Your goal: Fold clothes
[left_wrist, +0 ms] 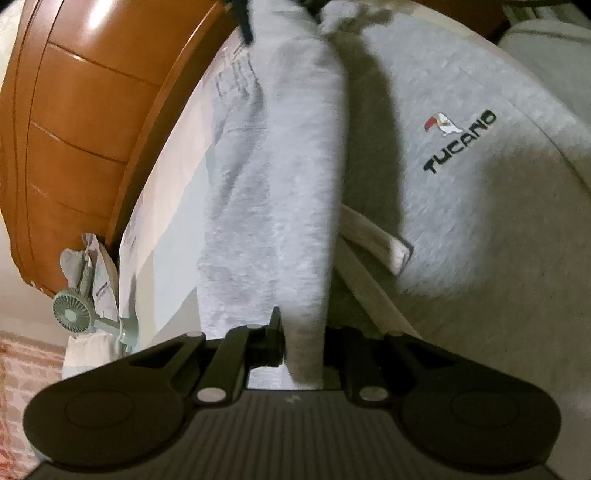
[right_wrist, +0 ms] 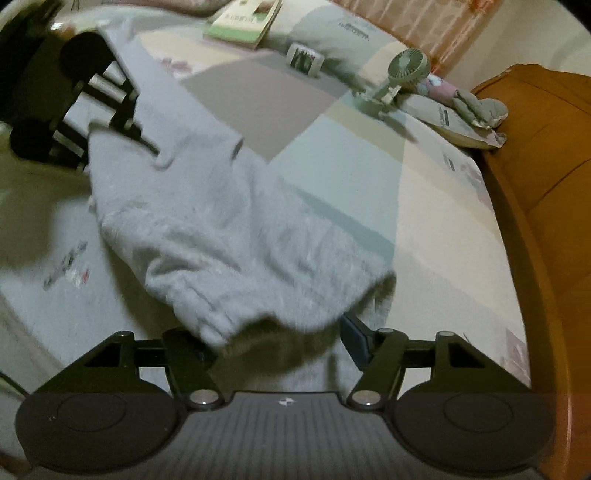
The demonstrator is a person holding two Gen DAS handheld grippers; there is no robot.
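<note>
Left wrist: fleecy grey sweatshirt (left_wrist: 266, 206) fold between left gripper (left_wrist: 303, 354) pads.

A home bedroom: patchwork-sheeted bed (right_wrist: 424, 206), wooden headboard (right_wrist: 546, 184), pillow (right_wrist: 332, 33), clip-on fan (right_wrist: 408, 66).

Two wrist cams, both tipped down at the bed from close in.

My left cam looks along its fingers at the grey sweatshirt (left_wrist: 461, 206) almost lens-close, wooden bed frame (left_wrist: 81, 122) at 10 o'clock. My right cam sits a bit further back, sheet (right_wrist: 424, 206) filling 1 to 3 o'clock. Both catch the sweatshirt, that frame and the little green fan (left_wrist: 72, 308); the right one even sees my left gripper (right_wrist: 155, 149) at 10 o'clock.
</note>
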